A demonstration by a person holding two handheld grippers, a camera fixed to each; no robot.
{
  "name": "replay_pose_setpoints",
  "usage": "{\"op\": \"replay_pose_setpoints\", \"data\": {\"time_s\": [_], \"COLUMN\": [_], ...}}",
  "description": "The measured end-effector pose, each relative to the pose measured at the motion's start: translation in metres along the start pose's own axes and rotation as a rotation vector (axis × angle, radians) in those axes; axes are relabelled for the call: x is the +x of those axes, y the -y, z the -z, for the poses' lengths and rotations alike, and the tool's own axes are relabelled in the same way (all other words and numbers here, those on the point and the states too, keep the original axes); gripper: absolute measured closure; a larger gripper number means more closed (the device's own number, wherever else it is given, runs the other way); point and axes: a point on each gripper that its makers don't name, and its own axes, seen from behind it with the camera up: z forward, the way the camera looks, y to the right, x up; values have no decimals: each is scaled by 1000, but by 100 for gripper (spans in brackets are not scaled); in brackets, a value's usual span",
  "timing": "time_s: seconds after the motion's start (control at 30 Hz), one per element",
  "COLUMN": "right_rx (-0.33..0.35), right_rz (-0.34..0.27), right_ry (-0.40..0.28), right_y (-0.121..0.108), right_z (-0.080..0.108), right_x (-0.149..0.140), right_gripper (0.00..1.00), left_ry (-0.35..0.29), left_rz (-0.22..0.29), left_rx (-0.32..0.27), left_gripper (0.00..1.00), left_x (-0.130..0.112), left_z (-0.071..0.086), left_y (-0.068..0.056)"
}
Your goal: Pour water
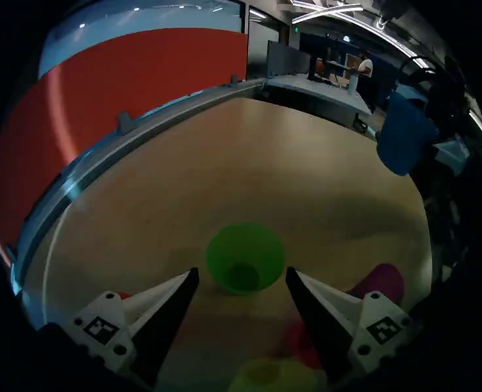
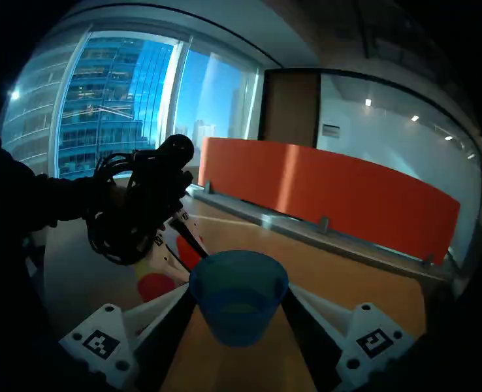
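A green cup (image 1: 244,258) stands upright on the wooden table (image 1: 254,163). My left gripper (image 1: 241,271) is open, one finger on either side of the cup and slightly nearer than it, neither touching it. The blue cup (image 2: 238,297) holds a little water and stays level, with my right gripper (image 2: 239,287) shut on it. In the left gripper view the blue cup (image 1: 404,134) hangs high at the right, well above the table. In the right gripper view a dark-sleeved hand (image 2: 110,196) holds the left gripper (image 2: 177,251) pointing down at the table.
A purple cup (image 1: 381,281), a red cup (image 1: 300,340) and a yellow-green cup (image 1: 270,375) sit close by the left gripper. An orange partition (image 1: 110,104) runs along the table's far edge. Large windows (image 2: 110,111) lie beyond. A person (image 1: 365,65) is far off.
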Motion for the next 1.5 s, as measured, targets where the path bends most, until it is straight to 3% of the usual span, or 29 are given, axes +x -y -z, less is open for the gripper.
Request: {"op": "replay_pose_setpoints", "data": {"time_s": [0.7, 1.0, 1.3, 1.5], "right_rx": [8, 9, 4, 2], "right_rz": [-3, -6, -6, -15], "right_ry": [25, 22, 20, 24], "right_y": [-3, -4, -7, -10], "right_z": [-5, -3, 0, 1], "right_x": [-13, -15, -18, -24], "right_gripper": [10, 10, 10, 10], "left_ry": [163, 183, 252, 268], "left_rz": [-108, -115, -149, -139], "left_rx": [13, 4, 1, -13], "left_gripper": [0, 0, 0, 1], "left_x": [-7, 1, 0, 2], "left_z": [-3, 0, -10, -18], "left_y": [-2, -6, -10, -16]}}
